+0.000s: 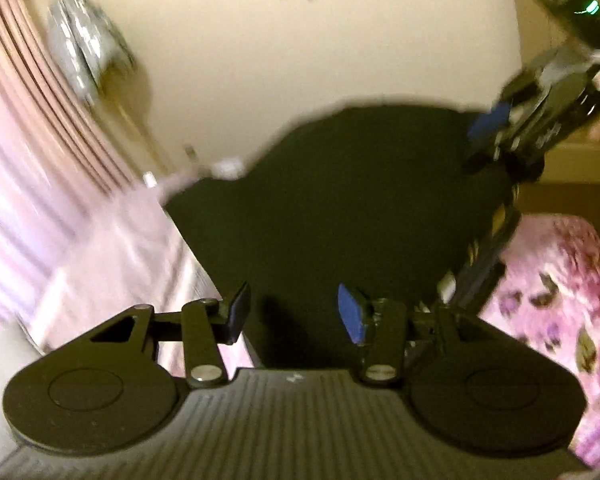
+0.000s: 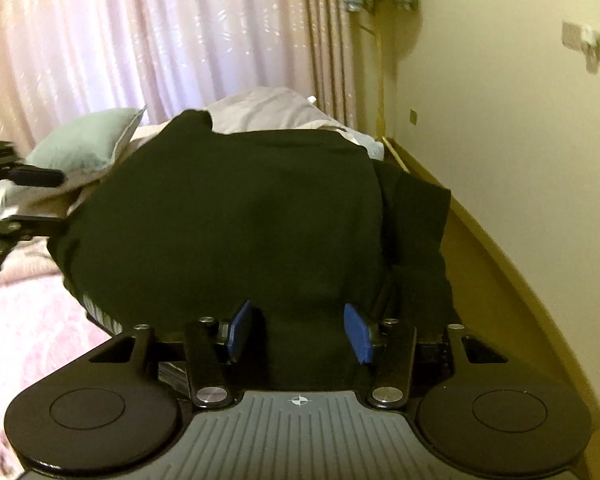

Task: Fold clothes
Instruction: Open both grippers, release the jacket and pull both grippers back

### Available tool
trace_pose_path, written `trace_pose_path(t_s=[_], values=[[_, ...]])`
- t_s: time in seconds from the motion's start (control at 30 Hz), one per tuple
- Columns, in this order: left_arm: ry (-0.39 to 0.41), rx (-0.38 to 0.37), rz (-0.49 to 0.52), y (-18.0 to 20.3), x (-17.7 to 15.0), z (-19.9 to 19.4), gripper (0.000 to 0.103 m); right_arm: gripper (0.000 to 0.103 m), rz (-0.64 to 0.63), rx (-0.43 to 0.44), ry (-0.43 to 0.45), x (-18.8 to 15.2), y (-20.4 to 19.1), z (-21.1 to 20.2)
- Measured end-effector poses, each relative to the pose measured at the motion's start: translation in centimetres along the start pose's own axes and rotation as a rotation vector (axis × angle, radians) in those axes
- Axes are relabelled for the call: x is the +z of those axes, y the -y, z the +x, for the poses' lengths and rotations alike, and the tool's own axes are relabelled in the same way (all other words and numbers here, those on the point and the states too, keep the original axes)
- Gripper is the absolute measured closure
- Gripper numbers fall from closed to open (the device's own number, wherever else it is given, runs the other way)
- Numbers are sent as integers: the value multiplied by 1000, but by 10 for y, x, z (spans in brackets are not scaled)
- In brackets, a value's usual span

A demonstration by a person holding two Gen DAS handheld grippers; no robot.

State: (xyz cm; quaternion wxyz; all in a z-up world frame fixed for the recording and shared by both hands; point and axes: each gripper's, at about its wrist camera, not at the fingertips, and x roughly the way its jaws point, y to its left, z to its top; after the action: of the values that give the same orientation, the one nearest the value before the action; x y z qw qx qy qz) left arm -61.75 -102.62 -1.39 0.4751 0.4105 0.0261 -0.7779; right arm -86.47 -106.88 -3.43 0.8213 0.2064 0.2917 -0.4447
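Note:
A dark green garment (image 1: pixel 340 200) lies on the bed and fills the middle of both views (image 2: pixel 228 220). My left gripper (image 1: pixel 296 314) is open, its blue pads apart over the near edge of the garment. My right gripper (image 2: pixel 300 332) is also open, its pads apart over the garment's near edge, with cloth between and below them. The right gripper shows at the garment's far right corner in the left wrist view (image 1: pixel 496 128). The left gripper's body shows at the left edge of the right wrist view (image 2: pixel 16 192). The left wrist view is blurred.
The bed has a pink floral cover (image 1: pixel 560 292) (image 2: pixel 24 320). A pale green pillow (image 2: pixel 84 144) and a pinkish pillow (image 2: pixel 268 112) lie behind the garment. Pink curtains (image 2: pixel 160 40) hang behind. A cream wall (image 2: pixel 520 120) and wooden bed edge (image 2: pixel 500 248) run on the right.

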Motion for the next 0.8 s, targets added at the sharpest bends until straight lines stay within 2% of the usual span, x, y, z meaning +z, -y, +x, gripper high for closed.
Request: trace_pose_path(t_s=[0.1,0.23,0.33,0.4,0.53,0.73,0.8], values=[[-39,-30,-25,4,-7,7,58,53,-9,3,-14,-7,1,-1],[-76,-26,-59,0,-8,8,58,53,16,-4,-29,-1,-7,-8],[-81,-14,-68,-3,-3,4,58,53,45,-20,29,5,-11,-28],[-82,-8,-77,-3,-2,4,58,53,44,-34,33,1,-12,-34],[-81,12,-77,4,2,2,49,52,95,-16,-13,-8,1,-25],[-63,46,-142,14,1,-11,45,51,121,3,23,-2,2,-47],[-51,54,-178,17,-1,-21,43,29,141,-8,42,-8,0,-61]])
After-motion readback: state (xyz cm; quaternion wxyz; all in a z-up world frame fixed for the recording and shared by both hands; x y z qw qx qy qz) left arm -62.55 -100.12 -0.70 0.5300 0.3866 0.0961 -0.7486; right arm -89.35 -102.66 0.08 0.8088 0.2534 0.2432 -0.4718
